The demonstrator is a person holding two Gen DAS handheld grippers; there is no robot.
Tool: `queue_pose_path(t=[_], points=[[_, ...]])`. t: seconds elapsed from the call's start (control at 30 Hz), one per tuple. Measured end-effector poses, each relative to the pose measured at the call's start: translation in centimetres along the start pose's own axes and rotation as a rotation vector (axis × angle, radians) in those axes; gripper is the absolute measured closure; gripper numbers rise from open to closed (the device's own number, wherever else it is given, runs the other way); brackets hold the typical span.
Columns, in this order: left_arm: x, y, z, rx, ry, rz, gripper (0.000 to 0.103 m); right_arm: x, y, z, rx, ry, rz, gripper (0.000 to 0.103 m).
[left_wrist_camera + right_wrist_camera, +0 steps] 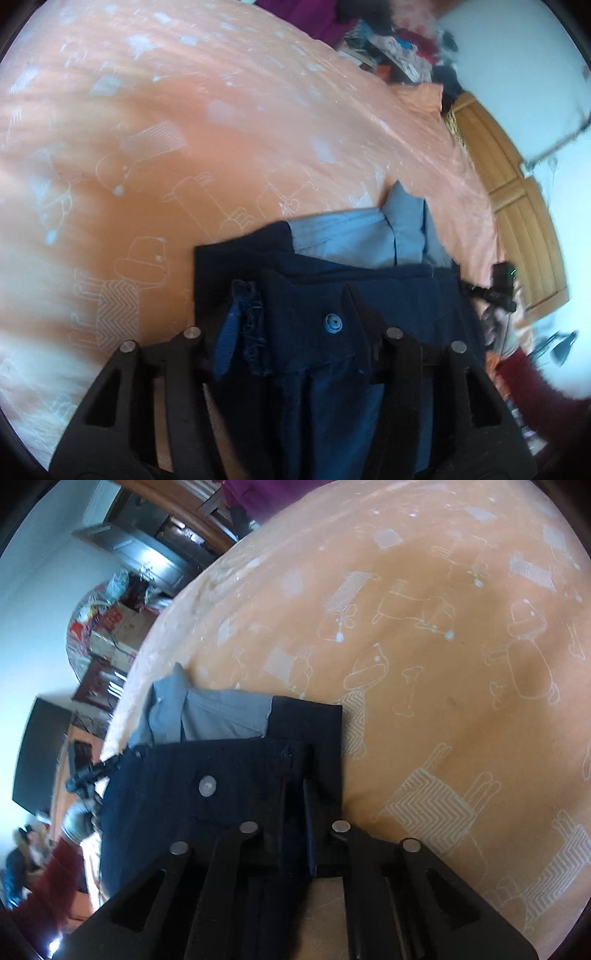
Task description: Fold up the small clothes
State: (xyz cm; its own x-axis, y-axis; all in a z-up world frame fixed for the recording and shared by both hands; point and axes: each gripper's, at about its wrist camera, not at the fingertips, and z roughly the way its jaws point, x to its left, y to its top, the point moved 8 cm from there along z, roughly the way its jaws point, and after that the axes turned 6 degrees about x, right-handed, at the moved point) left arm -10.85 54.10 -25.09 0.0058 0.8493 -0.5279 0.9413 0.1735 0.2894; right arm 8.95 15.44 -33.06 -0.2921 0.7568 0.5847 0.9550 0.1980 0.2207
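A dark navy garment (314, 288) with a snap button (333, 323) lies on the orange bedspread (147, 147), partly over a folded grey-blue garment (369, 232). My left gripper (295, 325) is wide apart, its fingers straddling the navy cloth, one blue-tipped finger (229, 332) on its frayed edge. In the right wrist view the navy garment (229, 771) and grey-blue garment (214, 716) lie at the bed's left. My right gripper (295, 805) is shut on the navy garment's right edge.
A wooden bed frame (517, 206) runs along the right. Cluttered items (399, 48) sit beyond the bed. A black tool (88, 771) lies by the garment. Furniture and a dark screen (37, 749) stand at left. Patterned bedspread (443, 664) spreads rightward.
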Motion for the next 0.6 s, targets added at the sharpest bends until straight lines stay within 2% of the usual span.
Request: queue_pose_path(t=[0.03,0.07,0.1,0.23,0.27,0.3,0.33,0.37,0.43,0.47,0.5,0.53,0.57,0.6], points=[[-0.3,0.0,0.2,0.005,0.035,0.022,0.061,0.2,0.1,0.0,-0.008,-0.017,-0.019,0.092],[-0.4,0.1,0.2,-0.001,0.055,0.024,0.071,0.6,0.1,0.2,-0.015,-0.045,-0.048,0.093],[-0.5,0.3,0.1,-0.005,0.085,0.028,0.09,0.8,0.1,0.4,-0.02,-0.055,-0.056,0.096],[0.1,1.6,-0.8,-0.072,0.105,0.006,0.088,1.7,1.0,-1.3,-0.101,-0.065,-0.084,0.1],[1.2,1.5,-0.2,-0.057,0.147,-0.015,0.088,1.5,1.0,-1.4,-0.097,-0.07,-0.084,0.1],[1.8,1.1,0.7,-0.025,0.144,-0.031,0.088,1.1,0.8,-1.0,-0.078,-0.094,-0.091,0.1],[1.5,0.9,0.4,-0.034,0.155,-0.023,0.087,0.8,0.1,-0.1,-0.038,-0.12,-0.101,0.101],[1.1,0.7,-0.1,-0.041,0.169,-0.021,0.084,0.6,-0.4,0.3,-0.018,-0.146,-0.111,0.101],[-1.4,-0.1,-2.7,-0.077,0.219,0.026,0.072,1.2,-0.8,-1.4,-0.06,-0.214,-0.115,0.072],[-4.2,-1.2,-4.9,-0.123,0.255,0.097,0.068,2.1,-1.0,-3.1,-0.098,-0.25,-0.122,0.069],[-6.5,-2.1,-6.2,-0.16,0.245,0.132,0.055,3.5,-1.5,-5.0,-0.139,-0.261,-0.143,0.069],[-9.1,-3.3,-7.3,-0.199,0.209,0.153,0.037,6.2,-2.8,-7.6,-0.198,-0.259,-0.188,0.069],[-12.0,-4.9,-7.8,-0.233,0.149,0.168,0.03,7.9,-4.0,-8.9,-0.233,-0.252,-0.214,0.069],[-16.0,-7.4,-7.5,-0.25,0.051,0.198,0.025,10.5,-6.1,-10.1,-0.273,-0.235,-0.236,0.069]])
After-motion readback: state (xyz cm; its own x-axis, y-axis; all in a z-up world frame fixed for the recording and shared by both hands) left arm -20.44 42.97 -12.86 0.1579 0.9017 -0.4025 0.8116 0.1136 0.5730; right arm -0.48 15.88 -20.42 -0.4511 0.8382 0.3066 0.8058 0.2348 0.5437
